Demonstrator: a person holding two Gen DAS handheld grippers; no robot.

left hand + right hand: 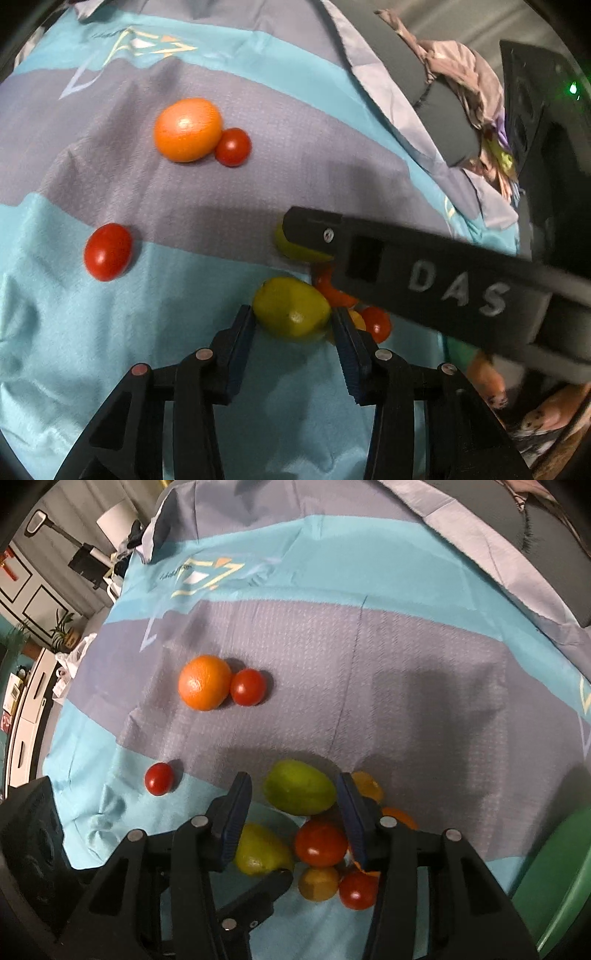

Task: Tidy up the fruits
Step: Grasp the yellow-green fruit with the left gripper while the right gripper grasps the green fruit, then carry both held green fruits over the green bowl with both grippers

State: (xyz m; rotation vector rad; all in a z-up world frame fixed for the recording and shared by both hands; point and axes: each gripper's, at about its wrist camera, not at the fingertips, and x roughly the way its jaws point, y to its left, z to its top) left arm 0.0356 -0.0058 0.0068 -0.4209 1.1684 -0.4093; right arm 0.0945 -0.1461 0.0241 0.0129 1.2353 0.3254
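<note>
Fruits lie on a blue and grey cloth. In the left wrist view my left gripper is open around a yellow-green lemon, its pads on either side. An orange touches a red tomato further off; another tomato lies left. In the right wrist view my right gripper is open over a green lemon. Below it lie a yellow lemon, red tomatoes and a small yellowish fruit. The orange and a tomato sit beyond.
The right gripper's black body crosses the left wrist view over the fruit cluster. A grey cushion and crumpled cloth lie at the back right. A green object stands at the right edge. Furniture stands off the cloth's left.
</note>
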